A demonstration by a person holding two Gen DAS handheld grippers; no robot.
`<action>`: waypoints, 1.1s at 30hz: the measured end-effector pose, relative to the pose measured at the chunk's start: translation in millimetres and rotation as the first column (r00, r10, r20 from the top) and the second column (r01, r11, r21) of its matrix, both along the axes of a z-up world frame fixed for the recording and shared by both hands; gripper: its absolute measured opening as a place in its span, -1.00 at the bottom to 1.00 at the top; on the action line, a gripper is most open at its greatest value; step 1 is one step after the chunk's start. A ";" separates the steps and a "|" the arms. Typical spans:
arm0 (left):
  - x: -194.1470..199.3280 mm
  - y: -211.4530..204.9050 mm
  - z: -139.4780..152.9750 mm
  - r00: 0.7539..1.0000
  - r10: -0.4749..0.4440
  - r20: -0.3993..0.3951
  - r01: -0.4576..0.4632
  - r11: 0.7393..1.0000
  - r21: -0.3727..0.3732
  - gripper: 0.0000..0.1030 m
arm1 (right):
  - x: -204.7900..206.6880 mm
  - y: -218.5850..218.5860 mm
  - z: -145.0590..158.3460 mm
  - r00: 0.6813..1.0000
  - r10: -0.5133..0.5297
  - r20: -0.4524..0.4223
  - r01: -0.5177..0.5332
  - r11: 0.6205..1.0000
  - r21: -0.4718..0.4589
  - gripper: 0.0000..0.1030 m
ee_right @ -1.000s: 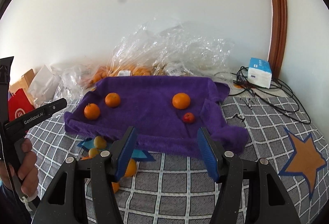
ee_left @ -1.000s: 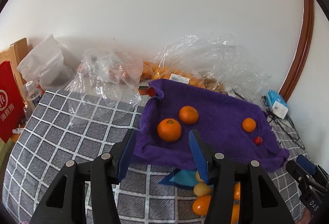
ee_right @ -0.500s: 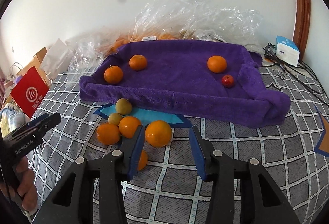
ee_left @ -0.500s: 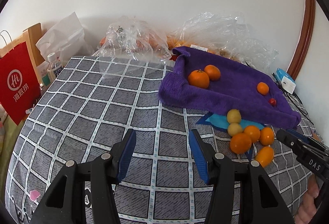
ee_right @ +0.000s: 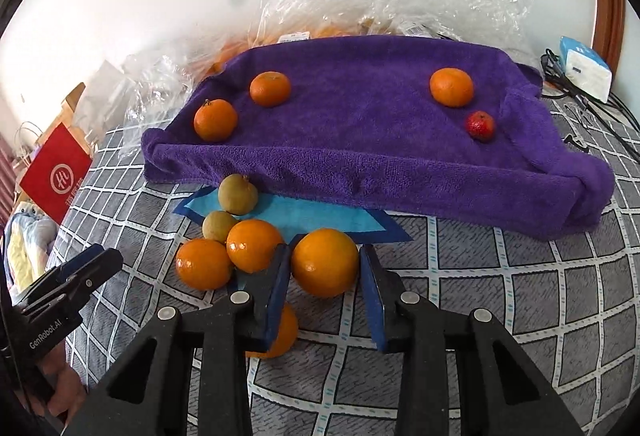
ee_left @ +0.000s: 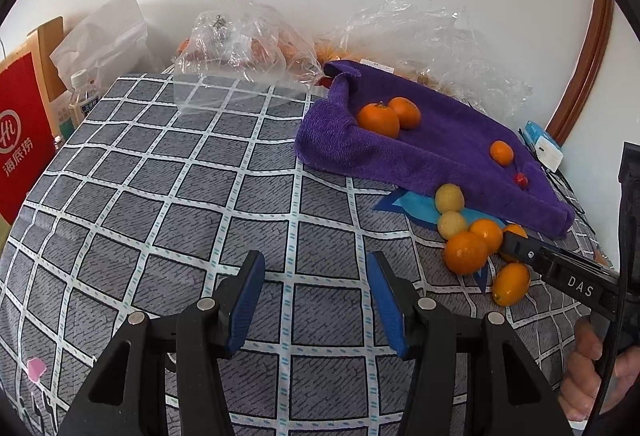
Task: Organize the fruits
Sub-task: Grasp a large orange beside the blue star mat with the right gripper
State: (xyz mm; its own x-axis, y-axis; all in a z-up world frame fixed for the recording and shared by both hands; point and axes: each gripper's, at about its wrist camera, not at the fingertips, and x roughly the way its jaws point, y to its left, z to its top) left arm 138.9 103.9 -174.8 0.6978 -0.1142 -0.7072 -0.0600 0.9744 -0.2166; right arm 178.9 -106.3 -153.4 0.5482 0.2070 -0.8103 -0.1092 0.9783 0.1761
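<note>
A large orange (ee_right: 324, 262) lies on the checked cloth (ee_left: 160, 196), just in front of the purple towel (ee_right: 360, 140). The right gripper (ee_right: 324, 276) has just been closing around it; its pads seem not quite touching. 3 oranges sit on the towel. The left gripper (ee_left: 316, 296) hangs open over bare cloth.

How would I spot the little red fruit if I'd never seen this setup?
Find the purple towel spread on the grey checked cloth. Near its right end, just below a round orange tangerine, sits the small red fruit. It is the only red, bumpy-skinned one; everything nearby is orange.
</note>
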 end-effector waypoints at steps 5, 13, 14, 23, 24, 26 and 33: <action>3.4 0.3 -3.3 1.000 0.003 -0.026 -0.003 1.000 0.006 -0.01 | -6.9 -10.3 7.2 0.999 -0.029 0.033 0.029 1.000 -0.009 -0.33; 6.2 -2.4 -4.3 0.999 0.000 -0.046 0.001 0.999 0.036 -0.01 | -35.9 -53.9 12.1 0.994 -0.085 0.069 0.093 0.989 -0.114 -0.33; 5.9 -4.1 -4.0 0.999 -0.008 -0.046 0.010 0.999 0.042 -0.01 | -37.9 -57.6 10.1 0.994 -0.086 0.062 0.092 0.990 -0.109 -0.33; -1.6 -42.7 21.2 0.994 -0.108 -0.015 0.108 0.994 0.023 -0.01 | -39.8 -63.4 -0.4 0.994 -0.100 0.051 0.106 0.988 -0.110 -0.33; -0.7 -49.6 24.5 0.992 -0.128 -0.010 0.128 0.992 0.015 -0.01 | -41.2 -65.9 1.4 0.993 -0.101 0.057 0.106 0.989 -0.099 -0.33; 2.2 -60.9 27.0 0.988 -0.156 -0.006 0.156 0.988 -0.010 0.08 | -45.2 -72.4 5.3 0.991 -0.108 0.074 0.114 0.990 -0.079 -0.33; 19.3 -88.0 19.1 0.987 -0.160 -0.032 0.159 0.987 -0.020 0.10 | -50.3 -87.4 2.4 0.989 -0.128 0.071 0.134 0.987 -0.086 -0.33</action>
State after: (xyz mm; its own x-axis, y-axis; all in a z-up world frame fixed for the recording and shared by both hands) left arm 158.2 15.9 -155.7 0.6454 -0.2348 -0.7269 0.0884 0.9681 -0.2343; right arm 128.6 -193.7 -151.1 0.6178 0.0574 -0.7843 0.0125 0.9965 0.0828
